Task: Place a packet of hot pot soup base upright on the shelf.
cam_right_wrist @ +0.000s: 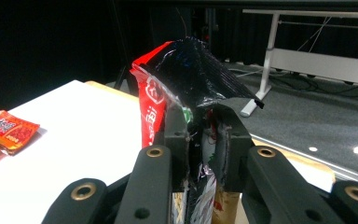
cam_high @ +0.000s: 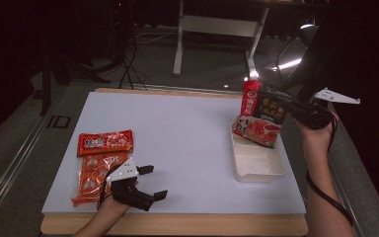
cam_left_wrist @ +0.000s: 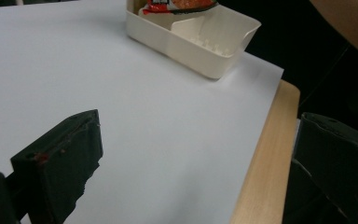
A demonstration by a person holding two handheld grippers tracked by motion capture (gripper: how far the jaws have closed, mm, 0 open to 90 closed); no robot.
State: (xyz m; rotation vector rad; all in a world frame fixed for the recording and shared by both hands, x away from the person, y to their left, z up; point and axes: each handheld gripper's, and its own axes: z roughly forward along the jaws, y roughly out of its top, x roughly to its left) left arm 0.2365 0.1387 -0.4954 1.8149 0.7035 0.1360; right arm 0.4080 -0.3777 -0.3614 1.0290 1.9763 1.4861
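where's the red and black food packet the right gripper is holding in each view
High view: the food packet hangs at right, its lower end over the cream tray.
Left gripper view: just its red lower edge, at the top, inside the tray.
Right gripper view: centre, pinched between the jaws of the right gripper.
Shared landmark: the white table sheet.

The sauce packet (cam_high: 259, 118) stands in the tray (cam_high: 257, 170) at right; two snack packets (cam_high: 103, 157) lie left.
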